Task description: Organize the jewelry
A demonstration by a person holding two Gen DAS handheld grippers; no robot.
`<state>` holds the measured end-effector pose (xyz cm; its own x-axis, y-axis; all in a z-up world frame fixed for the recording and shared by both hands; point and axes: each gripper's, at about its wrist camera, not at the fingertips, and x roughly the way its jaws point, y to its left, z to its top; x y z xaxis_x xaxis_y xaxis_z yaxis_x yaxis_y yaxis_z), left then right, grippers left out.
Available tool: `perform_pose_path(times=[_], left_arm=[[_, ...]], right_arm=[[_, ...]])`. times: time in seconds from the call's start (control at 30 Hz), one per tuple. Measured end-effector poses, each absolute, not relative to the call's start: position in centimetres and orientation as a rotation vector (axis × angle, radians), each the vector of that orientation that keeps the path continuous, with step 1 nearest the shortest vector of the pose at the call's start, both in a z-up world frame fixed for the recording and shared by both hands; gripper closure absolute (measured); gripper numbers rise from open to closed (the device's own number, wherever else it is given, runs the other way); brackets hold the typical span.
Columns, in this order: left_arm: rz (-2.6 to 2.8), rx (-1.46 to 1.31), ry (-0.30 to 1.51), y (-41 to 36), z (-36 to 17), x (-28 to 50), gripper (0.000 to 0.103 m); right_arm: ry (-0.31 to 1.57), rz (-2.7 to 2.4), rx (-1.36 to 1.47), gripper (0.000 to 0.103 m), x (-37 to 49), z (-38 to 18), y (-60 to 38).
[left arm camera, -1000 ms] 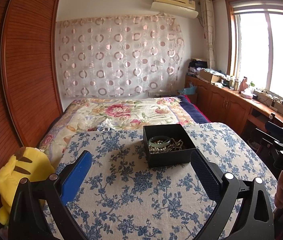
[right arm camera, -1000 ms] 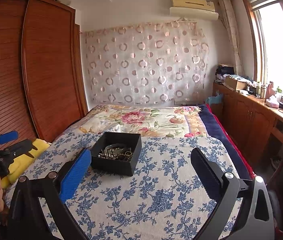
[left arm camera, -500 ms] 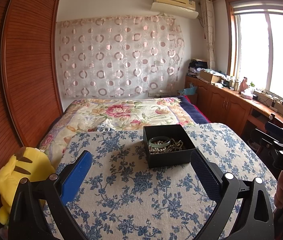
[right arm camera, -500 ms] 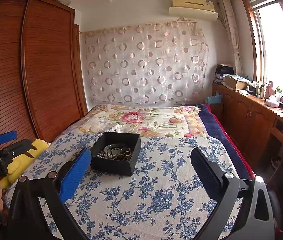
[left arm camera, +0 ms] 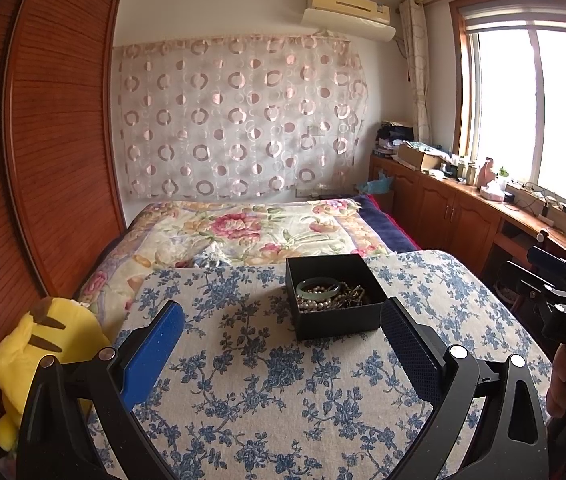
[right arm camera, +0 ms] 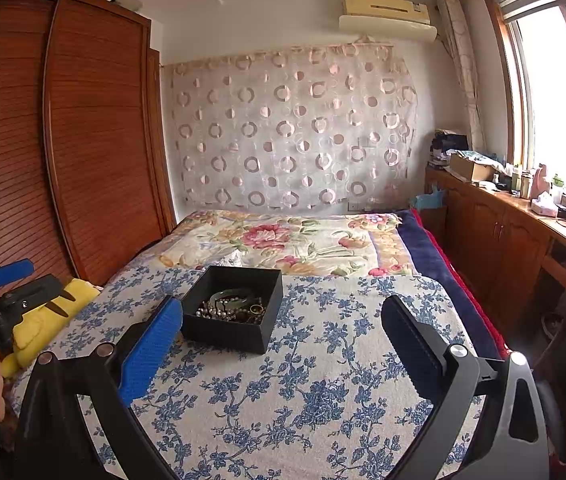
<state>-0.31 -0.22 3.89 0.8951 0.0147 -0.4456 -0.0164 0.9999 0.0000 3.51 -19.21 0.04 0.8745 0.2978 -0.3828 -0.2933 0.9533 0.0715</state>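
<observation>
Left hand-held gripper (left arm camera: 281, 320) and right hand-held gripper (right arm camera: 281, 316) spread apart, empty; square black box (left arm camera: 335, 300) holds beaded jewelry (left arm camera: 319, 298).

I see the box (left arm camera: 337, 298) sitting on the cloth (left arm camera: 267, 368) that covers the near end of the bed (left arm camera: 243, 232), with the jewelry (left arm camera: 327, 294) inside it. My left tool (left arm camera: 281, 332) hangs before the box and left of it, my right tool (right arm camera: 281, 332) before it and to its right. A plush toy (left arm camera: 39, 344) lies left of the cloth, beside the wardrobe (left arm camera: 55, 140). The counter (left arm camera: 479, 200) runs along the right, under the window (left arm camera: 531, 112).
</observation>
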Motion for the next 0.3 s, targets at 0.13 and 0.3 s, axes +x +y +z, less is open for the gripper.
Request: perform_pose_path(times=[0.13, 0.3], left_arm=[[0.016, -0.005, 0.463, -0.19, 3.86, -0.36, 0.008], [0.017, -0.006, 0.461, -0.19, 4.04, -0.35, 0.008]], right_arm=[[0.402, 0.308, 0.012, 0.003, 3.52, 0.03, -19.21], [0.401, 0.308, 0.012, 0.003, 3.52, 0.02, -19.21]])
